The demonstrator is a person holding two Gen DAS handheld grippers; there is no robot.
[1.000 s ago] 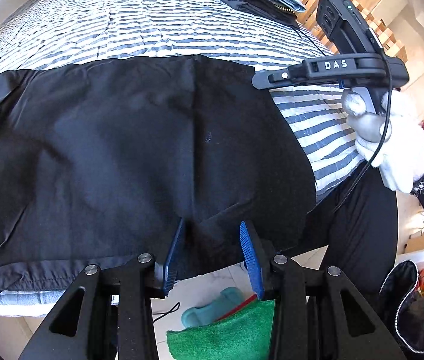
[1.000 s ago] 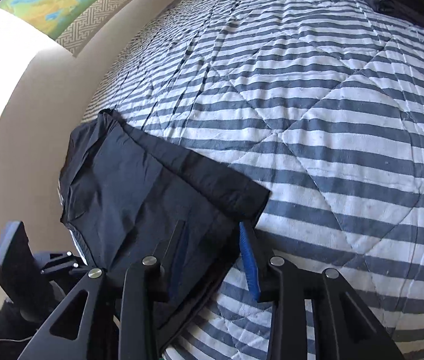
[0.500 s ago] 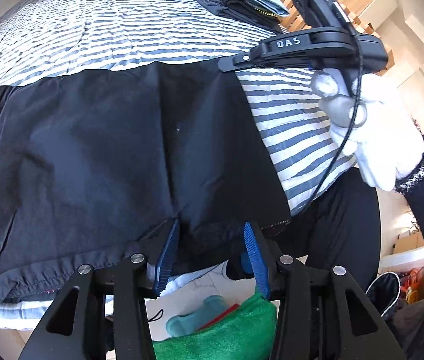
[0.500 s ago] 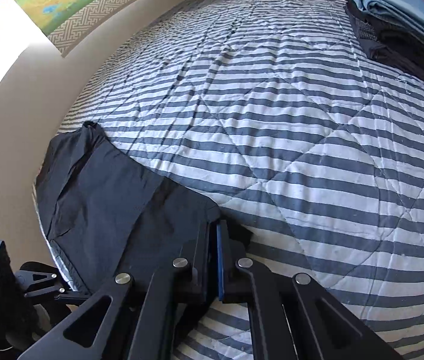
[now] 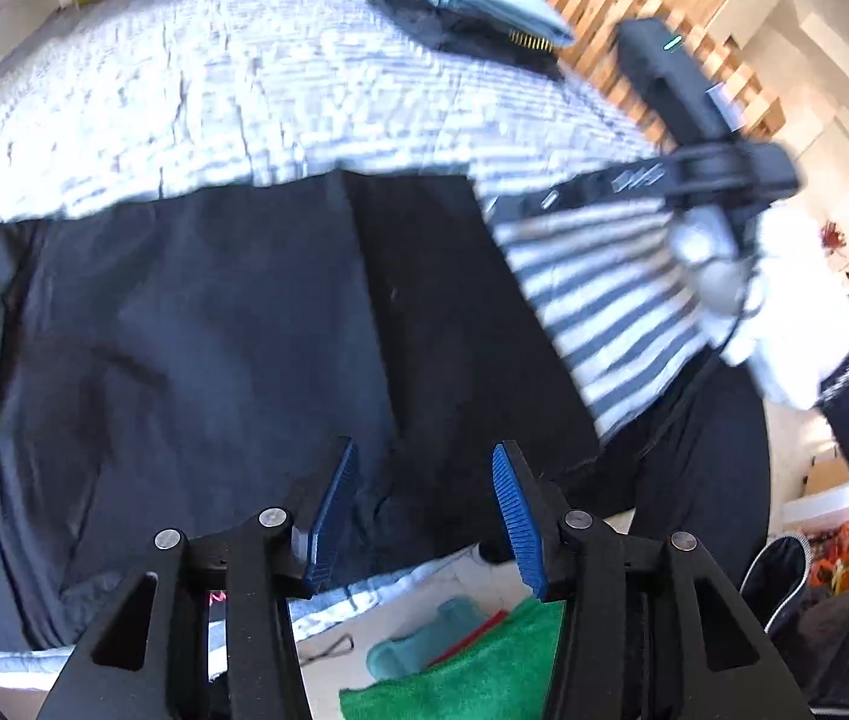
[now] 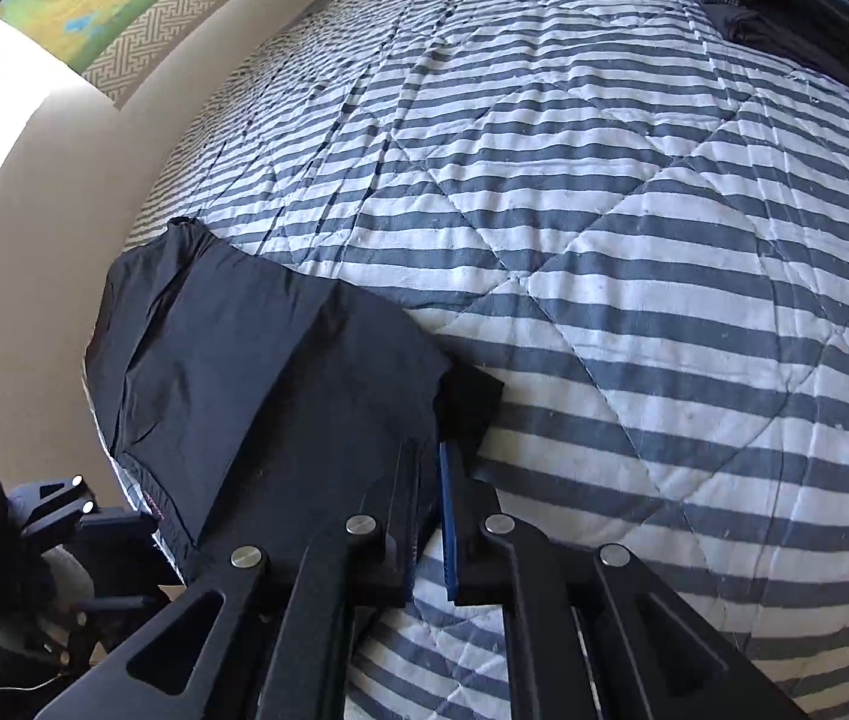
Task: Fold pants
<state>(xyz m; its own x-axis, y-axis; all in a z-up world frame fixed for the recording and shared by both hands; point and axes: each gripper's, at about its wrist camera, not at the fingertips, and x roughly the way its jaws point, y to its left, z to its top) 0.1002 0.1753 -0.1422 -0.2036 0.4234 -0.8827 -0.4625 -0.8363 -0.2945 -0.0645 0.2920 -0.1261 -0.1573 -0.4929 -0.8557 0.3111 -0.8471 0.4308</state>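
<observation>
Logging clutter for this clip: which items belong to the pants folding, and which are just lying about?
In the job:
black pants
left tongs, open
right tongs, shut on the pants
striped quilt

Lying about:
folded clothes stack
green towel
teal slipper

The left gripper [image 5: 424,516] has its two blue fingers [image 5: 331,516] spread wide apart, and nothing is between them. The right gripper [image 6: 429,501] has its jaws pressed almost together, pinching a corner of the black pants [image 6: 280,372]. A hand [image 5: 784,324] in a white glove, with a dark sleeve, holds the right gripper's handle.
</observation>
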